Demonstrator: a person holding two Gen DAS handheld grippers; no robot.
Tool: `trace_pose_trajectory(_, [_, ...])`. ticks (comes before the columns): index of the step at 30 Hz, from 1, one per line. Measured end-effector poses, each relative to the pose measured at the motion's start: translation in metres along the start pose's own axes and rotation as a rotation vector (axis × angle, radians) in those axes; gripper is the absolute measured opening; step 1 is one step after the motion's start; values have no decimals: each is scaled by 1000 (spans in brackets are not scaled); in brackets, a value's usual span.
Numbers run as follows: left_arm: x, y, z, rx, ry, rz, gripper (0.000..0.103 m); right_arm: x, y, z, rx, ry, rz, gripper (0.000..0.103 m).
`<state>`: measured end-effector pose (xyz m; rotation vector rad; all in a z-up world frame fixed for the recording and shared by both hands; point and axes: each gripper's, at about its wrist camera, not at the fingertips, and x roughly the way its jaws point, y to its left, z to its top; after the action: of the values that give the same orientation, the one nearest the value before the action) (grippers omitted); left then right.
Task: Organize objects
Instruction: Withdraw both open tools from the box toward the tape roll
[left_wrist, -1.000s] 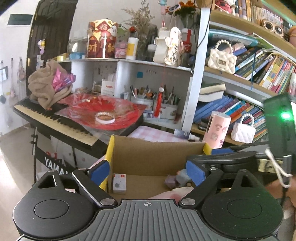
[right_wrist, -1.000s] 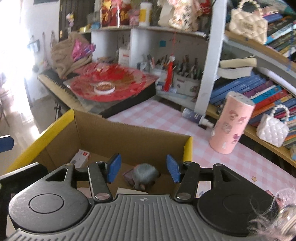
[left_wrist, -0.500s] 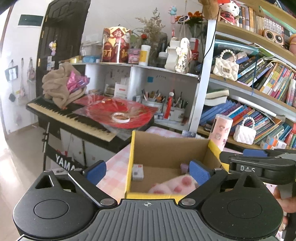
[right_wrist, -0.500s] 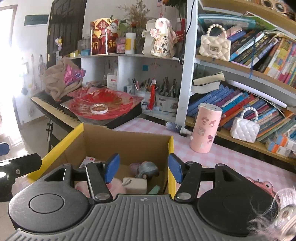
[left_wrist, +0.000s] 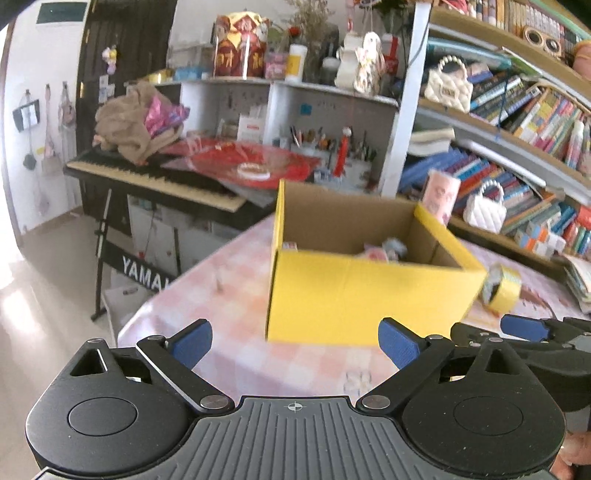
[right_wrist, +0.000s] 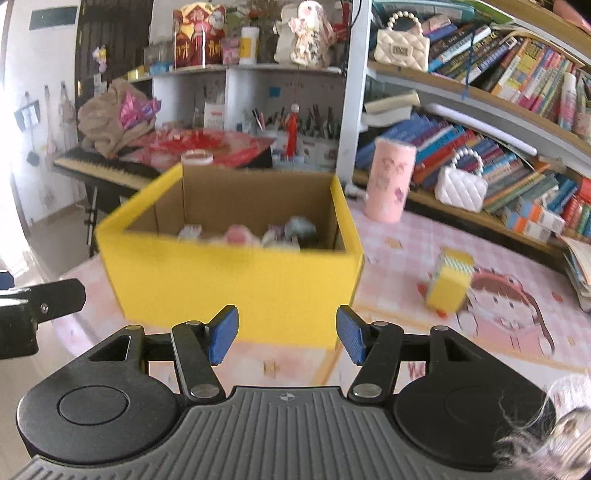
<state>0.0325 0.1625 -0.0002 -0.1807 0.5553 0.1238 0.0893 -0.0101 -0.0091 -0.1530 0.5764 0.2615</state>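
Your left gripper (left_wrist: 294, 341) is released, its blue pads wide apart and holding nothing; your right gripper (right_wrist: 286, 339) is likewise spread and empty. Both hang over the pink checked desk (left_wrist: 236, 295), on the near side of the yellow box (left_wrist: 354, 295), apart from it. The box sits open at 12 o'clock in the right view (right_wrist: 236, 291) and a little toward 1 o'clock in the left.

Around it: a yellow tape roll (left_wrist: 503, 288) stands on the desk just beside the box's right corner, at 2 o'clock. A pink cup (right_wrist: 388, 182) stands behind the box at 1 o'clock, near the bookshelf (right_wrist: 480, 96) and a white purse (right_wrist: 460, 186). A keyboard (left_wrist: 155, 177) runs off at 10 o'clock, carrying a red sheet (left_wrist: 255, 162) and a brown cloth bundle (left_wrist: 129, 123).

The right view looks into the box: small items lie on its floor, among them something pink and something grey-blue, too blurred to name surely. The left view shows only a sliver of them over the rim, but it shows the desk's left edge, the floor (left_wrist: 44, 302) and the right gripper's tip at 3 o'clock. The right view alone shows the cartoon girl (right_wrist: 506, 306) printed on the desk beside the tape roll (right_wrist: 448, 282).
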Motion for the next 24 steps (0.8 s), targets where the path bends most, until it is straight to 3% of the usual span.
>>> trace_pose_trajectory(14, [-21, -13, -28, 40, 55, -60, 98, -40, -6, -40, 60, 35, -63, 60])
trace_pose_trajectory(24, [-21, -42, -41, 109, 95, -161, 98, -63, -31, -65, 130, 59, -164, 61])
